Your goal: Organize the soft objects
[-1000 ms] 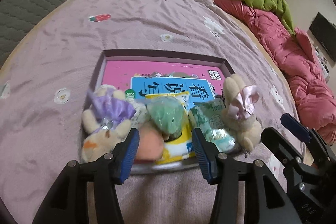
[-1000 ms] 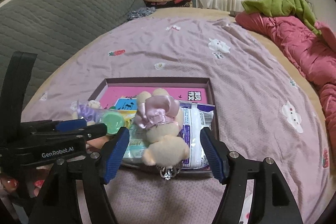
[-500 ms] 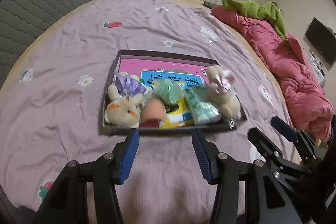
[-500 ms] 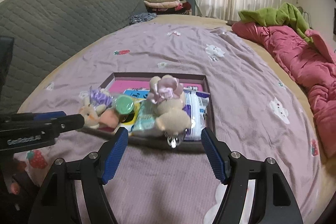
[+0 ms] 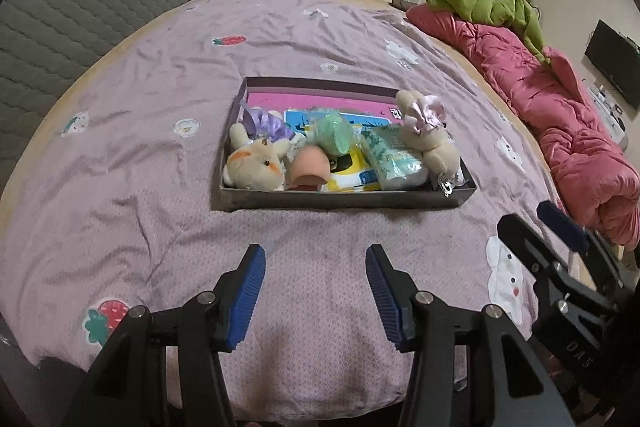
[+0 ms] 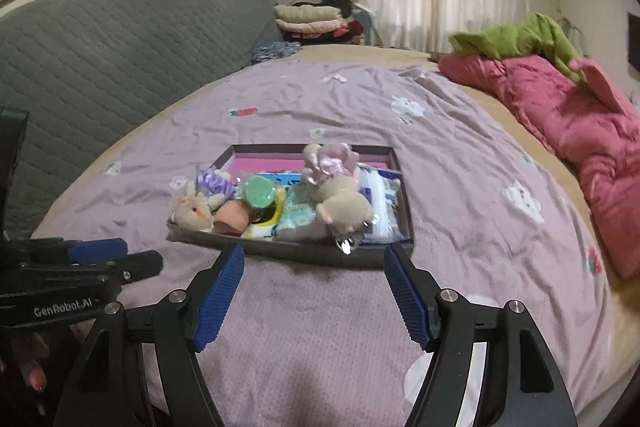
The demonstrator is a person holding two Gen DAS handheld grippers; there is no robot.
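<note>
A: Where are the soft toys?

B: In the dark tray point(image 5: 344, 202) at 12 o'clock, on the purple bedsheet point(image 5: 152, 155). The left gripper point(image 5: 315, 287) and right gripper point(image 6: 314, 297) are both spread wide, carrying nothing.

A: How will the pink-bow plush point(image 5: 429, 139) handle?

B: Light, squashy, I think; pinch its body. It leans at the tray's 3 o'clock wall; open bed all around.

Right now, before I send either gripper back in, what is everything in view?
box: 1, dark, mid-bed
plush with purple bow: 1, cream, box left
plush with pink bow: 1, beige, box right
peach soft piece: 1, box front
green soft ball: 1, box middle
tissue pack: 1, pale green, beside pink-bow plush
bedsheet: 1, lilac, under box
quilt: 1, red-pink, right side
left gripper: open, empty
right gripper: open, empty
</note>
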